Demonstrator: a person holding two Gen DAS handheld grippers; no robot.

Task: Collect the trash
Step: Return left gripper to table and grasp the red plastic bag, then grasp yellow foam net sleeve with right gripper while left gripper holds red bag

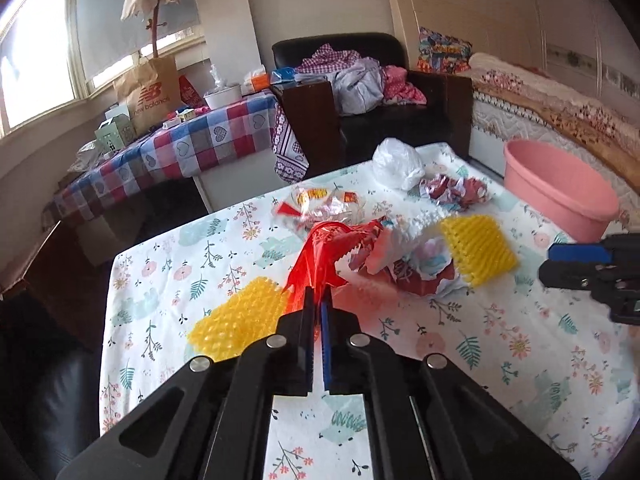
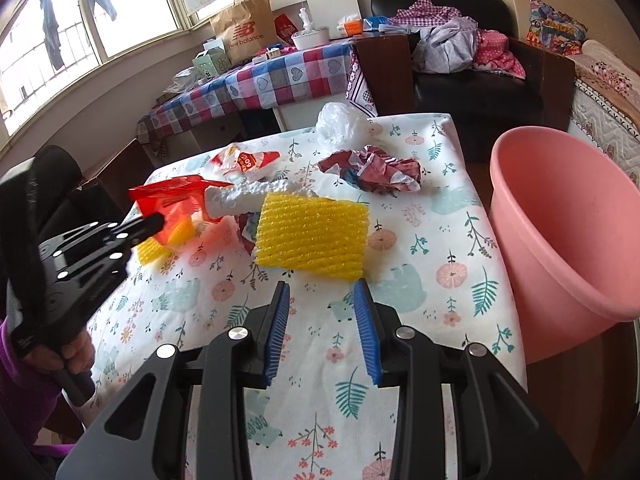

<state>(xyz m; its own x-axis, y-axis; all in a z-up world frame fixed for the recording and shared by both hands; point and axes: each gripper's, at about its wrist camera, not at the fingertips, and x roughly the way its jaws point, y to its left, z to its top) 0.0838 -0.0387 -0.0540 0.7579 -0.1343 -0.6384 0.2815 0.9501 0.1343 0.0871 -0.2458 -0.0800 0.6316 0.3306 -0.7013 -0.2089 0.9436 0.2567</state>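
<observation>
Our left gripper (image 1: 318, 300) sits nearest, jaws pinched tight on red plastic (image 1: 320, 256) at the table (image 1: 500, 360) middle; no earlier picture, so just that. Right gripper (image 2: 322, 300) hangs partly open over the floral cloth, nothing between its blue pads (image 2: 366, 320), just short of a yellow foam net (image 2: 312, 236).

Biggest first: table, then pink tub (image 2: 568, 232) off its right edge. Behind, a checked side table carries a brown bag (image 2: 246, 28) reading "new balance" with the NB logo.

Trash on the table: that yellow net, a second yellow net (image 1: 236, 326) beside the left gripper, white foam (image 2: 248, 198) touching the red plastic, crumpled red-white paper (image 2: 376, 172), white bag (image 2: 340, 124) at the far edge, clear wrapper (image 2: 244, 164) with red print, digits look like "60", rest unreadable.
</observation>
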